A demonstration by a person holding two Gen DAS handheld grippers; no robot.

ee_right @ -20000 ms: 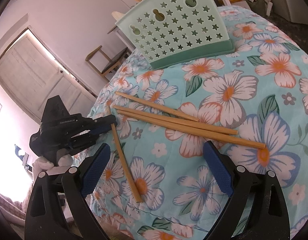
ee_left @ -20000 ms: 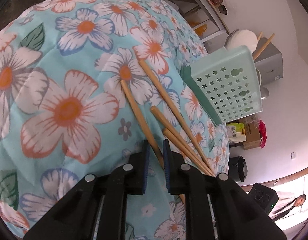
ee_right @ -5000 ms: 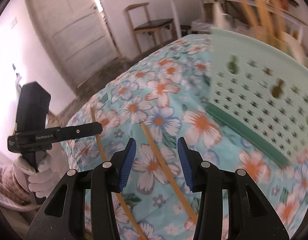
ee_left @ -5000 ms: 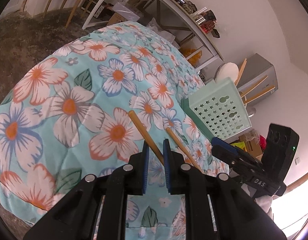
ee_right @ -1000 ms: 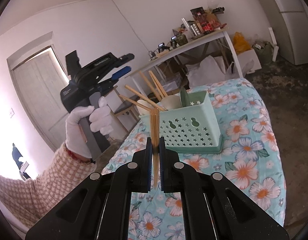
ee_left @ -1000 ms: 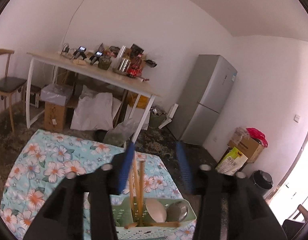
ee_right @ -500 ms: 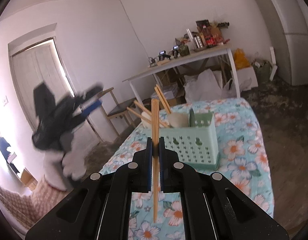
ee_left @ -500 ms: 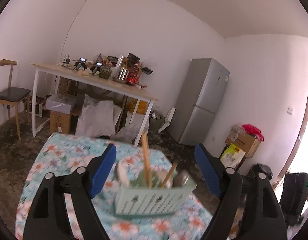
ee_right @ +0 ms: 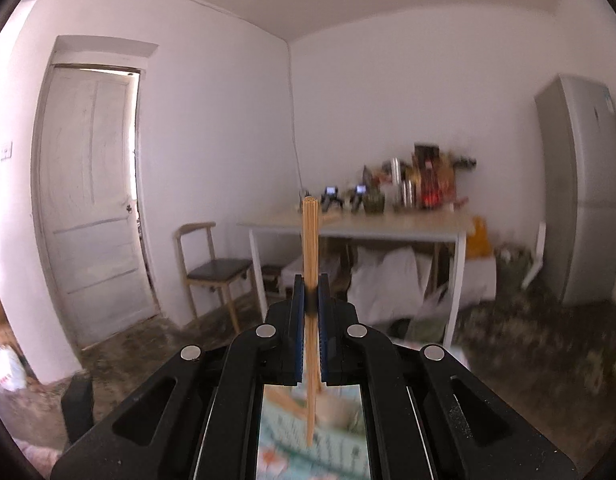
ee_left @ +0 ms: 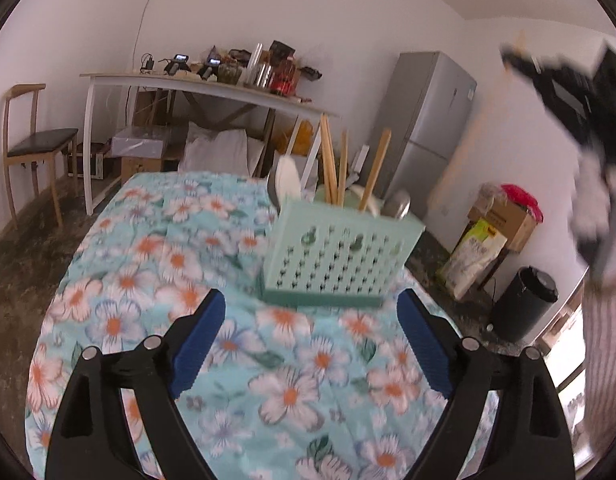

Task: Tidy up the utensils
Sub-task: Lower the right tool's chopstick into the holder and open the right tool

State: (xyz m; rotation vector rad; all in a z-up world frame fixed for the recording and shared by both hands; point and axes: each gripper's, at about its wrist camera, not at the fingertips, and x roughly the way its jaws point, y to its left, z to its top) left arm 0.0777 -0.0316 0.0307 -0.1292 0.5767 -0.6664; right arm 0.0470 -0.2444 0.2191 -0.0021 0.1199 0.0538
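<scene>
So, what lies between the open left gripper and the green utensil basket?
Only bare floral cloth, seen in the left wrist view: nothing lies between the left gripper and the basket.

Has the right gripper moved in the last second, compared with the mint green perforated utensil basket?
Yes. The right gripper, shut on a wooden chopstick, has risen above the mint green perforated utensil basket, now below it.

Utensil basket (ee_left: 340,258): mint green, star-shaped cutouts. Chopsticks (ee_left: 333,164) in it: tan wood; spoon (ee_left: 288,178): white. Tablecloth (ee_left: 156,256): light blue, white flowers with orange centres, green leaves. Left gripper (ee_left: 308,344): black body, blue pads. Right gripper (ee_right: 310,292): same black/blue; held chopstick (ee_right: 310,240) pale tan. Fridge (ee_left: 430,120): grey. Door (ee_right: 92,200): white. Bin (ee_left: 524,304): black.
</scene>
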